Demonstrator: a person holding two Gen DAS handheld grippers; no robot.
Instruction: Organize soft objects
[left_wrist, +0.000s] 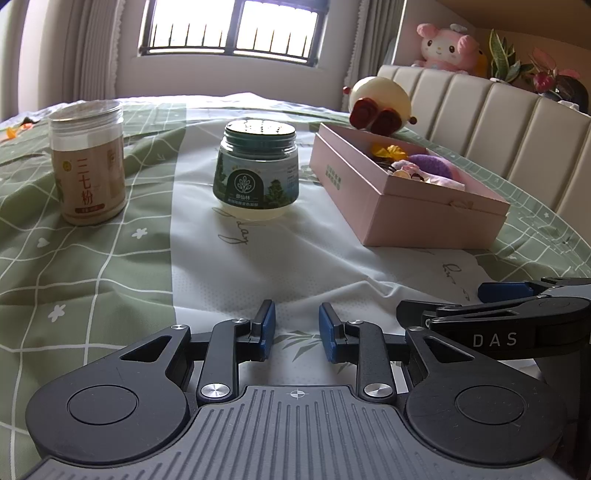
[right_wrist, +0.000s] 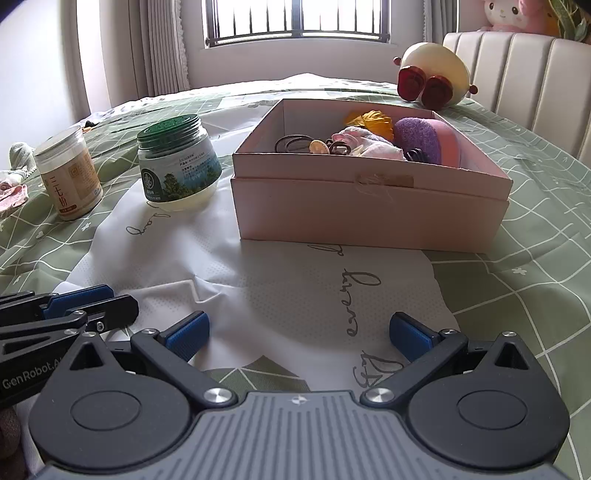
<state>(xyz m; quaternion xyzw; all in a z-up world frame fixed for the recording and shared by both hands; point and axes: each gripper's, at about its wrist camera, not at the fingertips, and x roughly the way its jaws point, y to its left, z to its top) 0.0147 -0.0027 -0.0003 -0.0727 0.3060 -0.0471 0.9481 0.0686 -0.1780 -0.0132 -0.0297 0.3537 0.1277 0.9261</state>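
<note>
A pink box (right_wrist: 369, 206) stands open on the bed, ahead of my right gripper; it also shows in the left wrist view (left_wrist: 406, 195) at the right. It holds a purple sponge (right_wrist: 415, 138), a yellow soft item (right_wrist: 373, 120), a pale cloth (right_wrist: 373, 147) and hair ties (right_wrist: 291, 144). My left gripper (left_wrist: 296, 330) is partly open and empty, low over the bedspread. My right gripper (right_wrist: 299, 332) is wide open and empty. Each gripper shows at the edge of the other's view.
A green-lidded jar (left_wrist: 256, 170) and a beige powder jar (left_wrist: 88, 162) stand left of the box. A cream round plush (right_wrist: 432, 77) lies behind the box. A pink plush (left_wrist: 448, 46) sits above the padded headboard (left_wrist: 498, 110). Small cloth pieces (right_wrist: 13, 192) lie at far left.
</note>
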